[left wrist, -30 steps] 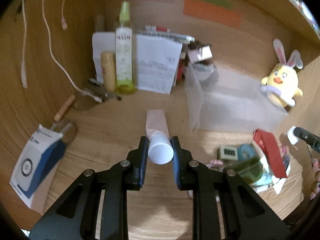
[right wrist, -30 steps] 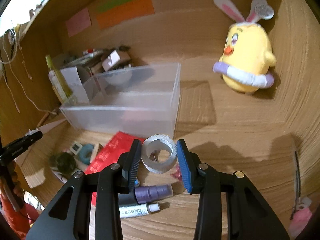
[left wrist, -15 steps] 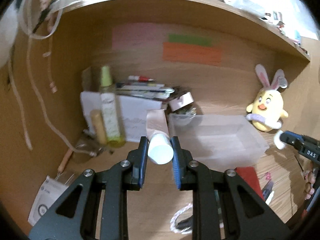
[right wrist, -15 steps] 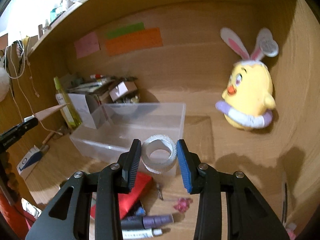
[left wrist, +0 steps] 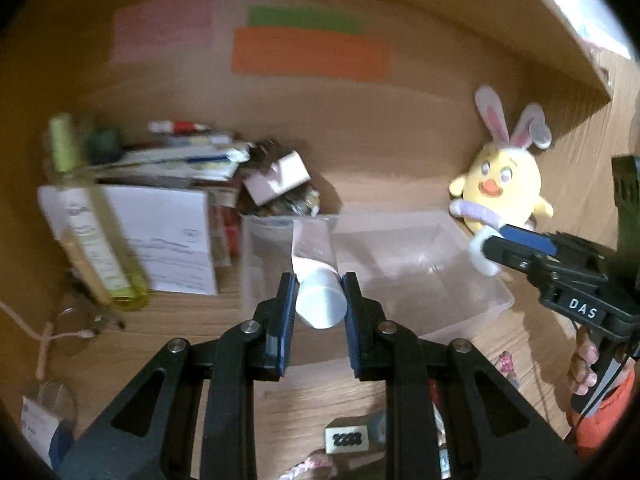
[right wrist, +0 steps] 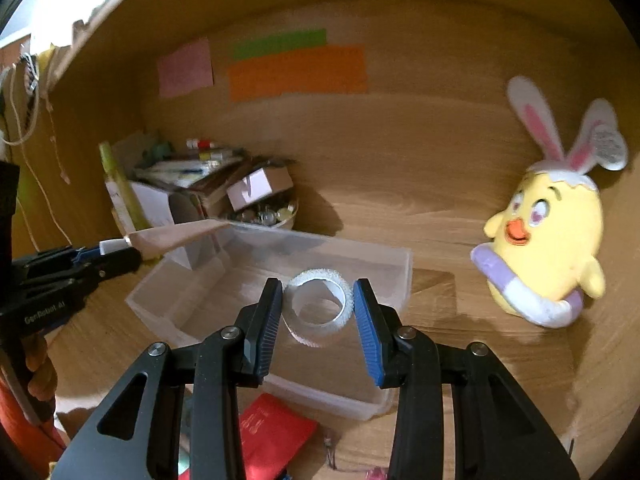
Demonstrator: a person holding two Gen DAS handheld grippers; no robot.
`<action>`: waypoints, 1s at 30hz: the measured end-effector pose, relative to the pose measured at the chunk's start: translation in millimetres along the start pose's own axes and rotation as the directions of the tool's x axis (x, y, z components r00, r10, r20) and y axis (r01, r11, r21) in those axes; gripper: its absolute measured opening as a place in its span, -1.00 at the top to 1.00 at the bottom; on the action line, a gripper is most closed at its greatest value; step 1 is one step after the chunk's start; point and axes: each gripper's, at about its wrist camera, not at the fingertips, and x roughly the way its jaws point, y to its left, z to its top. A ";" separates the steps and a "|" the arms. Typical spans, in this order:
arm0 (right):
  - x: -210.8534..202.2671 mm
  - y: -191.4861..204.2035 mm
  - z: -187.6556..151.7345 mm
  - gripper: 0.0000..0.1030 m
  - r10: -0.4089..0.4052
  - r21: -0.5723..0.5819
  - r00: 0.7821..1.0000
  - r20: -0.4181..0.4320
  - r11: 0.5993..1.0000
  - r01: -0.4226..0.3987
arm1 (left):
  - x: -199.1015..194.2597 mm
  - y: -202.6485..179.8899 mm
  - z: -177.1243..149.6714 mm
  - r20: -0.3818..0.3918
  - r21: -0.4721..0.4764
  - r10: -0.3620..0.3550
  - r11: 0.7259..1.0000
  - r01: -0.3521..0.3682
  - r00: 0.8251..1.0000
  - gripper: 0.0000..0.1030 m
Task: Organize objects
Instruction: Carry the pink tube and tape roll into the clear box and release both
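Note:
My left gripper [left wrist: 319, 303] is shut on the white cap of a pale pink tube [left wrist: 314, 244] and holds it above the left end of a clear plastic bin [left wrist: 460, 312]. The tube also shows in the right wrist view [right wrist: 176, 236], reaching over the bin's left rim. My right gripper [right wrist: 319, 310] is shut on a white tape roll [right wrist: 318, 306] and holds it over the bin [right wrist: 394, 276]. It shows in the left wrist view [left wrist: 486, 254] at the bin's right end with the roll [left wrist: 478, 248].
A yellow plush chick with bunny ears [right wrist: 548, 240] sits right of the bin. A heap of boxes, papers and a green bottle [left wrist: 100, 240] stands at the back left. A red packet [right wrist: 272, 436], a small white box [left wrist: 346, 438] and other small items lie in front of the bin.
Both grippers have lifted their objects off the desk and moved forward. The tube and the tape roll now hang over the clear bin.

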 end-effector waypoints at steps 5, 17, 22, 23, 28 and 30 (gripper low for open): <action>35.5 2.7 -0.6 0.35 -0.020 -0.048 0.995 -0.098 0.999 0.015 | 39.6 -8.2 4.8 -0.115 0.026 -0.042 0.999 0.045 0.992 0.57; 92.9 11.6 -11.1 0.34 -0.034 -0.107 0.964 -0.265 0.994 0.006 | 74.7 -19.0 3.9 -0.244 0.081 -0.067 0.993 0.089 0.967 0.56; 92.9 10.8 -12.1 0.32 -0.035 -0.096 0.959 -0.282 0.995 0.009 | 74.8 -13.6 -0.5 -0.269 0.069 -0.073 0.993 0.095 0.960 0.55; 92.8 10.3 -11.6 0.29 -0.034 -0.092 0.958 -0.285 0.996 0.008 | 73.0 -12.0 -1.3 -0.272 0.063 -0.075 0.993 0.096 0.959 0.52; 71.2 5.1 -8.4 -0.09 -0.035 -0.066 0.971 -0.236 0.998 0.020 | 51.8 -11.3 -3.0 -0.229 0.069 -0.072 0.994 0.090 0.971 0.03; 57.1 4.8 -7.5 -0.32 -0.056 -0.065 0.977 -0.203 0.997 0.044 | 34.1 -13.5 -4.7 -0.182 0.092 -0.055 0.993 0.073 0.982 -0.18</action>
